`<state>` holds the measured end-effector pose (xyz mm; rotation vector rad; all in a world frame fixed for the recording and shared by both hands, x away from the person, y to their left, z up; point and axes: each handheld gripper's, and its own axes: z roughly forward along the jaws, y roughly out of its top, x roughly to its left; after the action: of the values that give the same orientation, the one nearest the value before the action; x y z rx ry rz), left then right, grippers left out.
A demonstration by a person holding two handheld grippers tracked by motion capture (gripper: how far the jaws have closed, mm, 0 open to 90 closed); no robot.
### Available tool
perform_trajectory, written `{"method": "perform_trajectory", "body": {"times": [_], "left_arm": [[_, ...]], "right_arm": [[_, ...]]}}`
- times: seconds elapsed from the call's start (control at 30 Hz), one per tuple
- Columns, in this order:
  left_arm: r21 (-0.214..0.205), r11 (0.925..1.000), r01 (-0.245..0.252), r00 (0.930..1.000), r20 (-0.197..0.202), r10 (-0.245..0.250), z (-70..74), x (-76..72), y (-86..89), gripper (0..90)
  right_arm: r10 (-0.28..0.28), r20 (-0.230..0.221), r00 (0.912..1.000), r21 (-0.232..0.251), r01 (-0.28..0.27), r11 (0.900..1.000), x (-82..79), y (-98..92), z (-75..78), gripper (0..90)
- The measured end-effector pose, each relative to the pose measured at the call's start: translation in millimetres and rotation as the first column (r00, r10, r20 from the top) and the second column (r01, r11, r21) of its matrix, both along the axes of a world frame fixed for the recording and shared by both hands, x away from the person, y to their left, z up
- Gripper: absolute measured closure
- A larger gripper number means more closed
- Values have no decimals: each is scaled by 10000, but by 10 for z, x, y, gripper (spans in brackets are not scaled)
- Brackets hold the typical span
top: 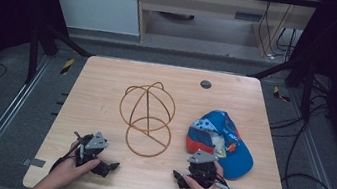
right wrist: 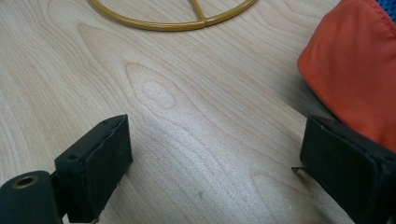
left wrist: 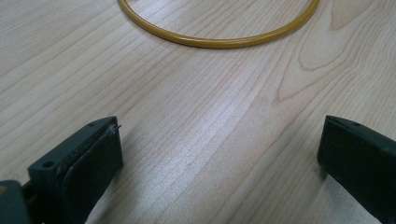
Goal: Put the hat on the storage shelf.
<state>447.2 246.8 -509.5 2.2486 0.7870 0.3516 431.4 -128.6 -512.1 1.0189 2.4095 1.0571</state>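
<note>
The cap (top: 222, 142), blue with an orange panel and a patterned patch, is lying on the right half of the counter (top: 107, 85), just beyond our right tongs (top: 179, 178). In the right gripper view its orange cloth (right wrist: 350, 74) is sitting just beside the right-hand jaw, apart from it as far as we can tell. To the cap's left, near the counter's middle, the wire frame (top: 148, 116) is standing: a flat ring on the wood with arched hoops rising from it. We are seeing the ring's near edge (left wrist: 219, 42) ahead of our left tongs (top: 113, 166), well apart from them, and again (right wrist: 173, 23) ahead of the right ones.

We are holding both tongs low over the near edge of the counter, one in each hand, pointing inward. Both are gaping wide, with bare wood between the jaws and nothing gripped.
</note>
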Motion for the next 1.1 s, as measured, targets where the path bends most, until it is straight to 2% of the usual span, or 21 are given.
{"method": "perform_trajectory", "body": {"times": [0.7,0.8,0.87,0.9,1.07,1.1], "left_arm": [[4,10000,-30,10000,0,30,0,-3,-1,0],[-4,10000,-48,10000,-6,48,0,-6,-2,0],[1,10000,-71,10000,3,71,0,-8,-3,0],[4,10000,-69,10000,1,69,0,-8,-3,0],[-10,10000,-71,10000,8,71,-1,-8,-4,0],[-14,10000,-77,10000,7,77,-1,-8,-4,0]], "right_arm": [[-130,6,9999,9,130,9999,-6,7,0,90],[-254,-63,9997,85,255,9996,-1,0,14,125],[-366,-239,9990,371,375,9986,3,-26,61,125],[-411,-160,9990,397,418,9983,6,-49,97,132],[-636,220,9977,-238,641,9977,41,-242,426,167],[-734,177,9971,-308,739,9968,57,-286,499,182]]}}
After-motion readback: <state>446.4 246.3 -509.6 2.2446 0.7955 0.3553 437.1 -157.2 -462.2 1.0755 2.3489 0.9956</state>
